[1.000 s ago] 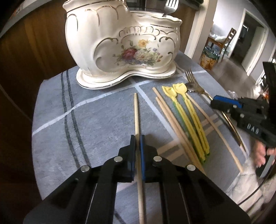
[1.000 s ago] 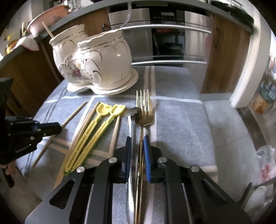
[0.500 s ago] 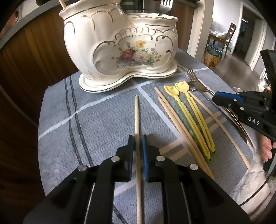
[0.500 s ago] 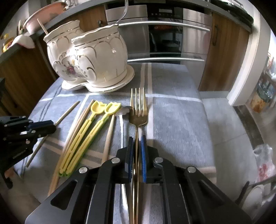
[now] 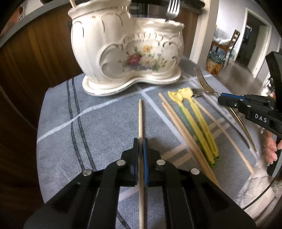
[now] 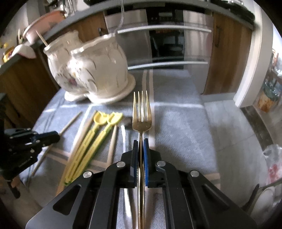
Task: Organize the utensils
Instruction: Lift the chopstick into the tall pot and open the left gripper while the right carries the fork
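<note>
Utensils, assorted, on a grey striped cloth [image 5: 105, 126] over the counter, all placed relative to the white floral ceramic holder [image 5: 126, 52] standing at the far end. Wooden chopstick [image 5: 140, 123]: in front of the holder, tip pointing toward its base, clamped between the pads of the left tongs [image 5: 140, 149]. Gold fork [image 6: 141, 121]: in front of the holder and to its right, tines pointing away, handle clamped in the right tongs [image 6: 140, 149]. Between these two items: two yellow plastic picks [image 5: 197, 121] lying side by side, a pair of wooden chopsticks [image 5: 183, 133] touching each other just left of the picks, and one further wooden chopstick [image 5: 223, 133] right of them. Silver utensil [image 6: 124, 139]: lying just beside the fork's handle; kind unclear. Inside the holder: a silver fork [image 5: 171, 10] in the right compartment, a wooden stick [image 5: 71, 2] in the left.
</note>
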